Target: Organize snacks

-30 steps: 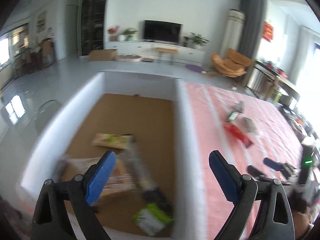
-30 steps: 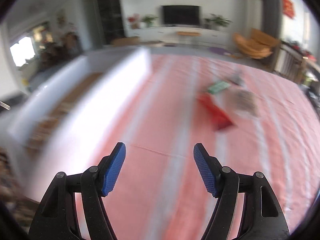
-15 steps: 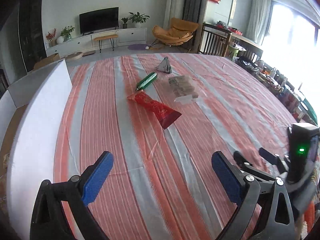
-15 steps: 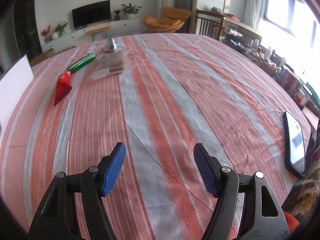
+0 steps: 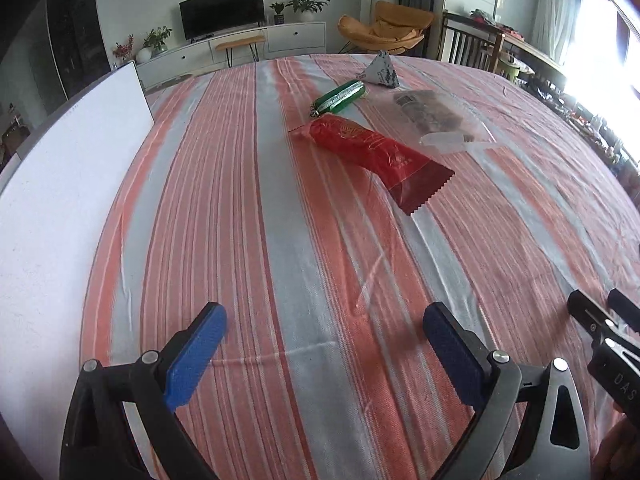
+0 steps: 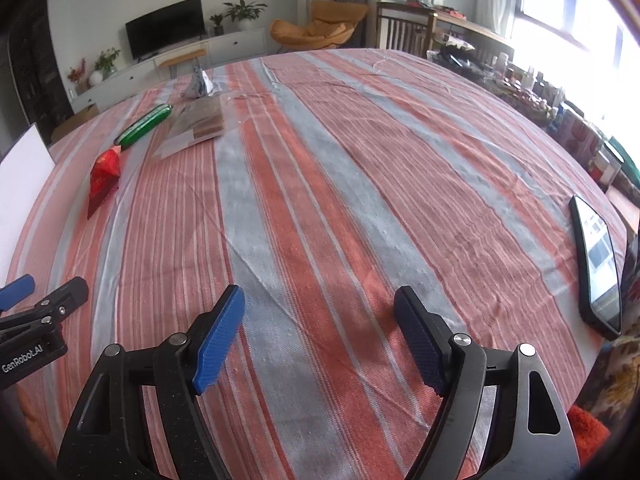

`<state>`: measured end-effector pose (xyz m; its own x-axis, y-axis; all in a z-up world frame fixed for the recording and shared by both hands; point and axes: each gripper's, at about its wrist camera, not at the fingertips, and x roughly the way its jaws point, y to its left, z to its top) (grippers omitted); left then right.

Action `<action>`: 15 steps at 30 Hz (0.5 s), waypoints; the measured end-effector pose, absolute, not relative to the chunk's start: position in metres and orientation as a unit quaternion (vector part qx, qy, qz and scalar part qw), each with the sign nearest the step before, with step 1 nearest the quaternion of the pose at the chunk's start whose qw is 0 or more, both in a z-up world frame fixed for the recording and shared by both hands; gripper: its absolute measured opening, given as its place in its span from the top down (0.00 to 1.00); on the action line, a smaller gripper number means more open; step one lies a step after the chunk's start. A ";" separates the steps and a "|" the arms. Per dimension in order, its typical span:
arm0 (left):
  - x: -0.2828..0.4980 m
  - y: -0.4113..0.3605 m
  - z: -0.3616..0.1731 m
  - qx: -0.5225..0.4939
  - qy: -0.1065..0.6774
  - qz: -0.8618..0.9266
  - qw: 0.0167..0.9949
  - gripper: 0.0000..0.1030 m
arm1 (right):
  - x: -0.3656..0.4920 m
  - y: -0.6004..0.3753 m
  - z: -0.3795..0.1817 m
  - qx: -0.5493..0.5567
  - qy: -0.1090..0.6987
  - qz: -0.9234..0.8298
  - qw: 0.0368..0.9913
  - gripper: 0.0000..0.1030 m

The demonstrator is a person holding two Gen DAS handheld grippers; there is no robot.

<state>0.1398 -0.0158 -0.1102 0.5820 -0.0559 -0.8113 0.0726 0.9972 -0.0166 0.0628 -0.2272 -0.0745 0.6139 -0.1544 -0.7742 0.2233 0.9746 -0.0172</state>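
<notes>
Several snacks lie on the striped tablecloth: a red packet (image 5: 376,152), a green sausage-shaped packet (image 5: 340,97), a clear bag of brown biscuits (image 5: 434,118) and a grey pyramid packet (image 5: 383,70). They also show in the right wrist view: the red packet (image 6: 103,176), the green packet (image 6: 145,126), the biscuit bag (image 6: 198,125), the pyramid packet (image 6: 199,84). My left gripper (image 5: 324,330) is open and empty, well short of the red packet. My right gripper (image 6: 320,312) is open and empty over bare cloth.
The white wall of the box (image 5: 60,184) stands along the left; its corner shows in the right wrist view (image 6: 20,176). A black phone (image 6: 598,272) lies near the table's right edge. Chairs and clutter sit beyond the far right edge.
The left gripper swung from over the box to the table, then moved closer to the red packet. The right gripper swung right, then held almost still. Both stayed open.
</notes>
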 end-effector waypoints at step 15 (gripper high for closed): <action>0.136 -0.016 -0.108 0.011 0.455 -0.033 0.890 0.02 | 0.063 -0.227 -0.075 0.040 0.427 -0.104 0.897 0.19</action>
